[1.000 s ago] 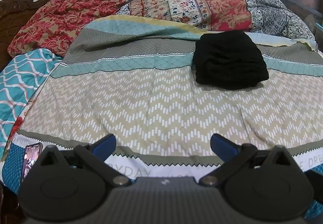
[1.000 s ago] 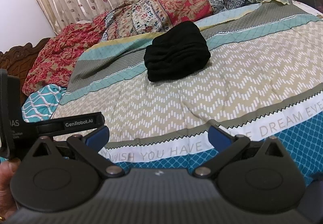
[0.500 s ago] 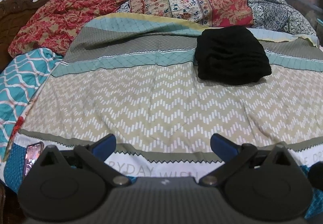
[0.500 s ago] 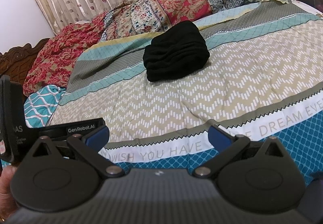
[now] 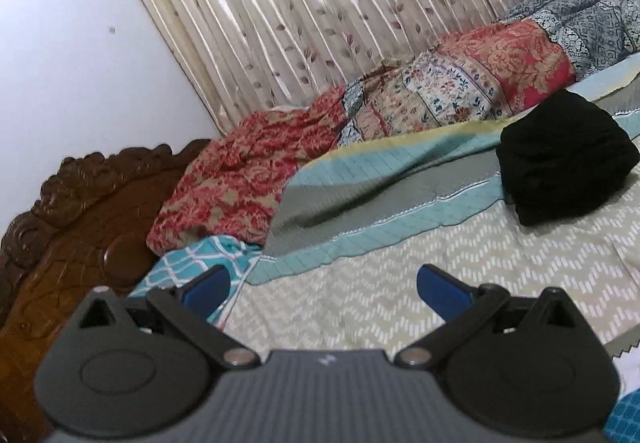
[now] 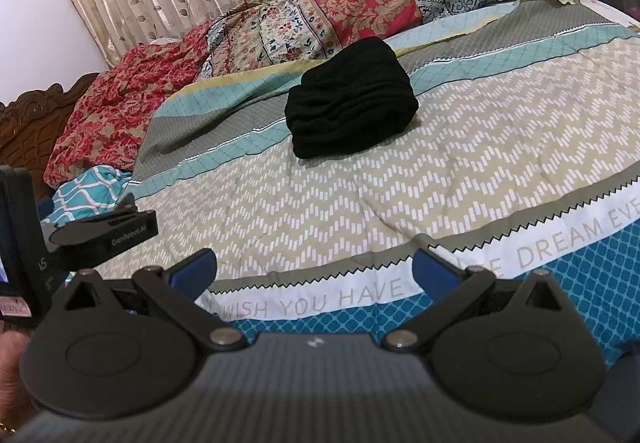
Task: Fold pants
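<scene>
Swung left since a second ago: my left-claw view now takes in the carved wooden headboard [image 5: 80,227] at lower left and more curtain [image 5: 320,23] across the top, with the folded pants pushed to the right edge. Bedspread [image 6: 360,203] fills most of both views, chevron band across the middle. Rumpled floral quilt [image 6: 320,19] lies along the far side. Folded black pants [image 6: 352,111] sit upper centre in the right view, on the teal stripe. Left gripper [image 5: 322,285] wide, empty. Right gripper [image 6: 314,267] wide, empty, low centre, well apart from the pants.
</scene>
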Demonstrator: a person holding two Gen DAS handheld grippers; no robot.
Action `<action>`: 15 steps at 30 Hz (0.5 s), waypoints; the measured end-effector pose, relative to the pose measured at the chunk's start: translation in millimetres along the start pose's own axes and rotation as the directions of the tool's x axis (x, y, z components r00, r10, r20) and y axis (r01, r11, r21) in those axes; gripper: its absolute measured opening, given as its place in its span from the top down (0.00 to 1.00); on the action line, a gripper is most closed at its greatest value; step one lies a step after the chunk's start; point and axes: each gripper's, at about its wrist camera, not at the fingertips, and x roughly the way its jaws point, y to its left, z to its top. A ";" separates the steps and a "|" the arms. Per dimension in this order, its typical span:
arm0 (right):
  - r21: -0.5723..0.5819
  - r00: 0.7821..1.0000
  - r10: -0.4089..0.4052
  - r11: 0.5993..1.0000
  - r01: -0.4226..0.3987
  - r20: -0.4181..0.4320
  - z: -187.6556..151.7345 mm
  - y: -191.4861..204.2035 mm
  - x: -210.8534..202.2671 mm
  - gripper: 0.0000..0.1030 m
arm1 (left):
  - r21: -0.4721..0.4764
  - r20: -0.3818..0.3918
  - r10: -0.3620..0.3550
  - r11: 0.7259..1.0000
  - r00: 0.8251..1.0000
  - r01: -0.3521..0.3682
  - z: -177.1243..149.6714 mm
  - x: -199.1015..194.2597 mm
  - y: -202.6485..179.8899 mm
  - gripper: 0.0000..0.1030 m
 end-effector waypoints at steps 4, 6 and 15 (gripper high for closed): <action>-0.003 1.000 -0.001 1.000 0.001 -0.003 -0.2 -0.4 0.6 0.00 | -0.064 -0.085 -0.127 0.990 0.988 0.122 -0.3 8.7 3.2 0.00; -0.002 1.000 -0.004 1.000 0.004 -0.003 -0.1 -1.2 0.3 0.00 | -0.094 -0.123 -0.185 0.980 0.975 0.174 -3.9 13.9 5.6 0.00; -0.004 1.000 0.000 1.000 0.000 -0.012 -1.4 -0.6 1.5 0.00 | -0.148 -0.185 -0.304 0.949 0.934 0.280 -14.1 18.4 9.0 0.00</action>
